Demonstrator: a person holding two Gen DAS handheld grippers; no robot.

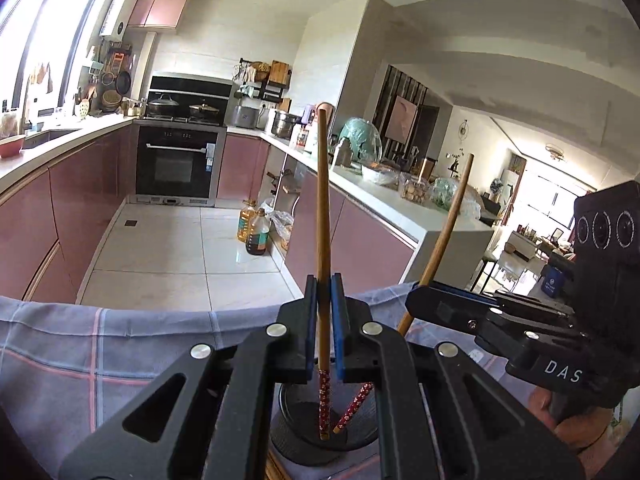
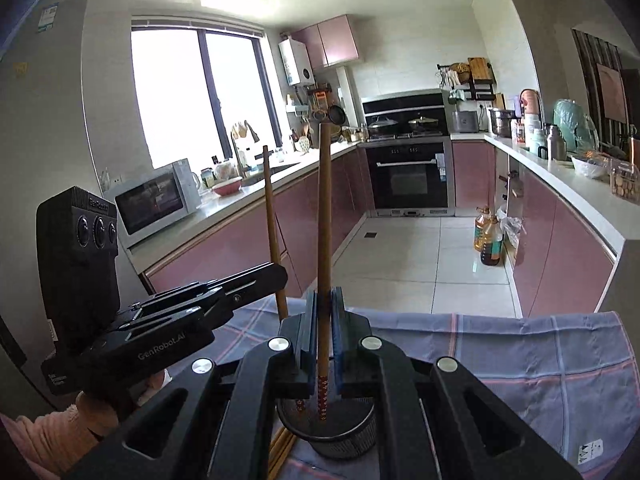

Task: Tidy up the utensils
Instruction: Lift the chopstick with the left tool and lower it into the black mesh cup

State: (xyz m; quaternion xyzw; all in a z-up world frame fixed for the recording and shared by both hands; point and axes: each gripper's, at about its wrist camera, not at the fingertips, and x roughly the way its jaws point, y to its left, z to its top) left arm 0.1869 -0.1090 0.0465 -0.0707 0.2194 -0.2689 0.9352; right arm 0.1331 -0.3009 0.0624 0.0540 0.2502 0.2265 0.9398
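Observation:
Each gripper is shut on one wooden chopstick with a red floral tip. My left gripper [image 1: 324,324] holds its chopstick [image 1: 322,200] upright, tip down in a black mesh holder [image 1: 288,408]. My right gripper [image 2: 323,336] holds the other chopstick [image 2: 324,208] upright, tip in the same holder [image 2: 348,436]. In the left wrist view the right gripper [image 1: 424,300] comes in from the right, its chopstick [image 1: 444,236] leaning. In the right wrist view the left gripper [image 2: 276,276] comes in from the left with its chopstick [image 2: 272,224].
The holder stands on a blue plaid cloth [image 2: 520,360], which also shows in the left wrist view [image 1: 100,352]. More wooden chopsticks [image 2: 280,452] lie beside the holder. Beyond the table edge are the tiled floor, pink cabinets, an oven [image 2: 408,180] and oil bottles [image 2: 488,240].

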